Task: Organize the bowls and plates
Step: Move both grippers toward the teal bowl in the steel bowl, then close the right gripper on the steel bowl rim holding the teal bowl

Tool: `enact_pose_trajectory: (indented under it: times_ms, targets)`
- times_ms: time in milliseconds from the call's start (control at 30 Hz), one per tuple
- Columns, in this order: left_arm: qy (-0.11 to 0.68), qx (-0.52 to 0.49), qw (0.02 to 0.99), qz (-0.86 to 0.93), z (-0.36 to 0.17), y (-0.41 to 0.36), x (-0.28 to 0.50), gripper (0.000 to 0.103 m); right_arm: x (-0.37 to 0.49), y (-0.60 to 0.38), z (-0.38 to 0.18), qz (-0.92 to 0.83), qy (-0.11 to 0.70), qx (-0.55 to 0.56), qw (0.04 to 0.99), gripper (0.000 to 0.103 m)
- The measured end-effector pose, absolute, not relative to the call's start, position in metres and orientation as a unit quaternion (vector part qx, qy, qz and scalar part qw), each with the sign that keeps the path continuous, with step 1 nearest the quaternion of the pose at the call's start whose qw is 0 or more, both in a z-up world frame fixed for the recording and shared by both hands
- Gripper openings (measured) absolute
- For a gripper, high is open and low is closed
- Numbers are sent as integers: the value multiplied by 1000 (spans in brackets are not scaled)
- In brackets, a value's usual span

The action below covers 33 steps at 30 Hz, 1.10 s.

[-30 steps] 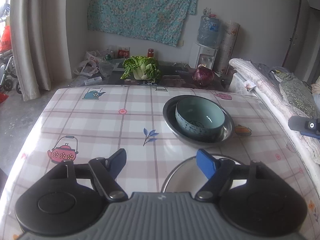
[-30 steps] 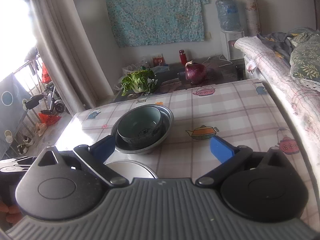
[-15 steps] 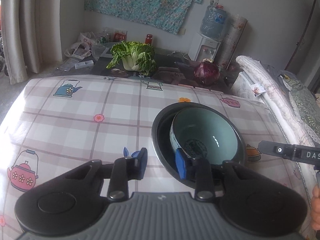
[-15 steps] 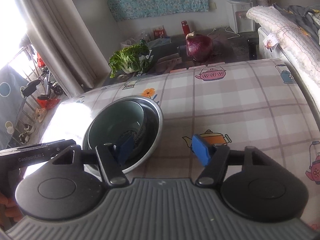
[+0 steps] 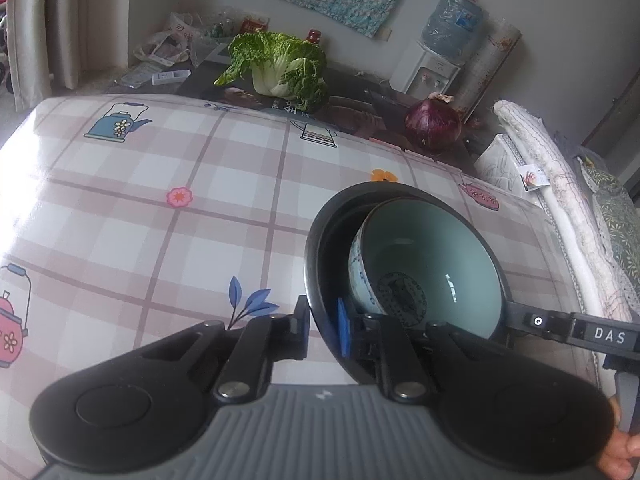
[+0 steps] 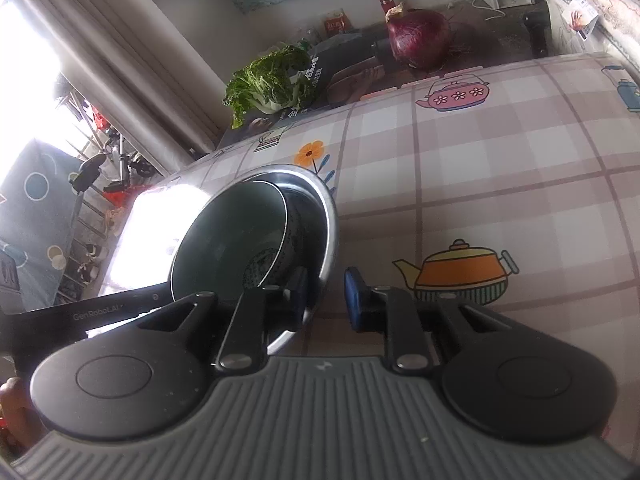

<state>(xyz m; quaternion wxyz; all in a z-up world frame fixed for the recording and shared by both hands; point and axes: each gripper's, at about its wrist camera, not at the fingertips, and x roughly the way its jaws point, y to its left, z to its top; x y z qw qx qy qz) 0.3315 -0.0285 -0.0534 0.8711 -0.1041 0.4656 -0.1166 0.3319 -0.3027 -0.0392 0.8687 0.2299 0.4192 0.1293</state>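
Observation:
A steel bowl (image 5: 320, 220) holds a teal ceramic bowl (image 5: 432, 264) that leans inside it. Both are tilted over the checked tablecloth (image 5: 160, 200). My left gripper (image 5: 324, 322) is shut on the steel bowl's near-left rim, one pad inside, one outside. My right gripper (image 6: 326, 294) is shut on the steel bowl's (image 6: 328, 216) opposite rim, and the teal bowl (image 6: 224, 240) shows inside it. The right gripper also shows at the left wrist view's right edge (image 5: 568, 330).
A Chinese cabbage (image 5: 276, 68) and a red onion (image 5: 432, 124) lie on a dark low table beyond the tablecloth's far edge. A bed with bedding (image 5: 580, 220) runs along the right. A water dispenser (image 5: 432, 68) stands at the back wall.
Both grippers moved forward to the stacked bowls and closed on opposite rims of the steel bowl. The bowls are now tilted. The second steel dish near the front is out of view.

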Motion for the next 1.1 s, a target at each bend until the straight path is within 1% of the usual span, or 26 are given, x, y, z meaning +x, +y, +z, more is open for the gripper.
enact_pose_trajectory:
  times_ms: [333,500,567,867,967,1033,1100]
  targets:
    - [479,-95,865,-117,-50,-26,321,14,316,-296,-34,137,435,228,860,12]
    - [489,-102,858,-121,-55,-26,328,15,319,-300,-36,139,441,243,853,14]
    - [492,-103,856,-119,-59,-27,331,18,321,-301,-39,139,445,256,847,14]
    - [493,-143,850,-120,-69,-20,340,18,330,-302,-51,132,446,288,837,15]
    - [490,-146,851,-117,-69,-20,341,17,331,-302,-51,133,443,290,838,14]
    - [488,-146,852,-118,-69,-21,341,13,331,-301,-51,133,441,286,840,13]
    - [486,-137,856,-112,-67,-25,340,13,330,-298,-49,134,437,276,845,10]
